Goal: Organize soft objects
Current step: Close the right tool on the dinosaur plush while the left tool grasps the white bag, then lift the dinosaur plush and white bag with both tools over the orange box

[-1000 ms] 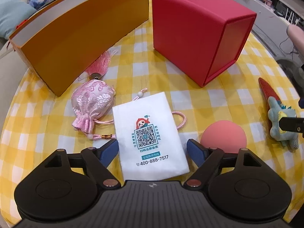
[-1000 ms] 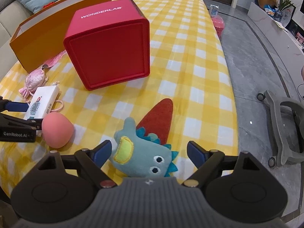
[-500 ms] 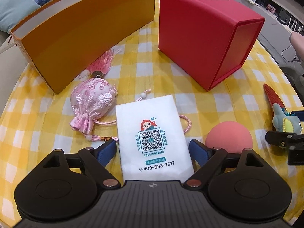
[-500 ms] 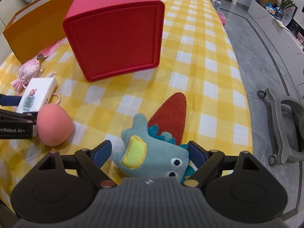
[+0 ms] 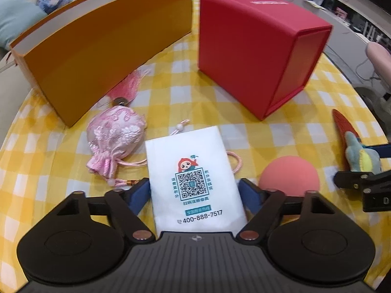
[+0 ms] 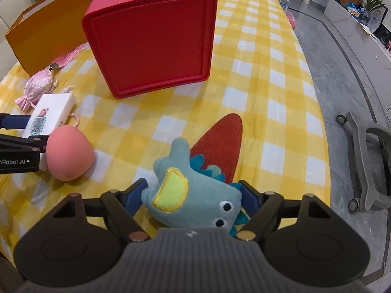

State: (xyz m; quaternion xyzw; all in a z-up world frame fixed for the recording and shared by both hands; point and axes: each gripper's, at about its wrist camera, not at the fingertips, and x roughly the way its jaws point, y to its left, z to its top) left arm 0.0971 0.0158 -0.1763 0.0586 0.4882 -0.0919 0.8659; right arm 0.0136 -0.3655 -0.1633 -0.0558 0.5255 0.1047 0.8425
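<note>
My left gripper (image 5: 194, 191) has closed its fingers onto the sides of a white pouch (image 5: 193, 178) with a QR code, lying on the yellow checked cloth. A pink satin pouch (image 5: 114, 134) with a tassel lies to its left, a pink ball (image 5: 289, 174) to its right. My right gripper (image 6: 194, 194) has closed its fingers against a teal plush monster (image 6: 193, 199) with a red tail (image 6: 221, 141). The plush also shows at the right edge of the left wrist view (image 5: 364, 157).
A red Wonderlab box (image 5: 256, 48) stands at the back centre, also in the right wrist view (image 6: 156, 39). A long orange box (image 5: 97, 41) stands at the back left. The table edge and grey floor (image 6: 342, 97) lie to the right, with a chair base (image 6: 366, 161).
Both grippers moved forward and closed in: the left fingers now touch the white pouch's sides, the right fingers now press the teal plush.
</note>
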